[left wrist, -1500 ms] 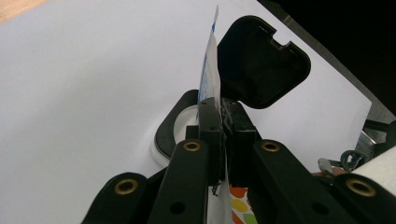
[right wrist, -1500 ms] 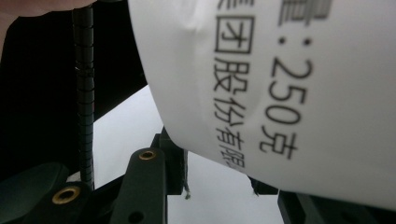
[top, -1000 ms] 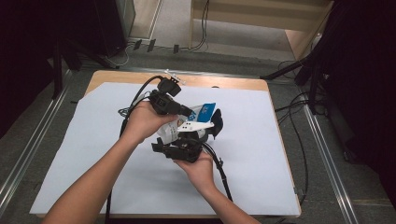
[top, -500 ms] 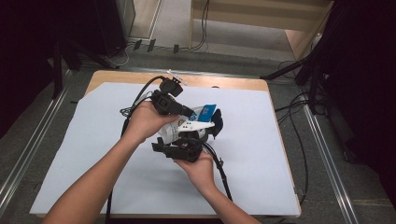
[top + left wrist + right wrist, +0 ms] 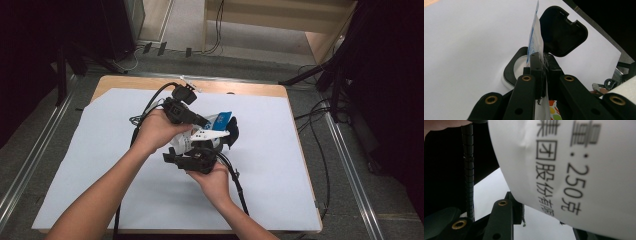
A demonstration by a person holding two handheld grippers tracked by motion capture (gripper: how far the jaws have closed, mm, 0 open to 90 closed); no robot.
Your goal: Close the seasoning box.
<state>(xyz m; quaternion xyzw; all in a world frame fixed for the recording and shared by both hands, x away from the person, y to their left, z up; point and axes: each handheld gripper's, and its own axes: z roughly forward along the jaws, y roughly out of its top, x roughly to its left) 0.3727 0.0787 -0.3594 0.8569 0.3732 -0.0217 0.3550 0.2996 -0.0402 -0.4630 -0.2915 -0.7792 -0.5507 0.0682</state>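
Observation:
A white bag [image 5: 579,170] with black print and a blue top [image 5: 223,119] is held up over the middle of the table between both grippers. My left gripper [image 5: 206,121] is shut on the bag's thin upper edge [image 5: 535,42], its jaws [image 5: 541,72] pinching the film. From below, my right gripper [image 5: 197,147] holds the bag's body; one finger [image 5: 510,213] lies against the bag and the other is hidden behind it. Just past the bag stands a small black box [image 5: 515,66] with a white inside, its hinged lid [image 5: 562,32] up; in the high view the box [image 5: 233,134] is partly hidden.
A white sheet [image 5: 90,165] covers the wooden table [image 5: 240,89]. Black cables [image 5: 239,187] trail from both grippers toward the near edge. Metal rails [image 5: 345,160] run along both sides, and more cables lie on the floor at right.

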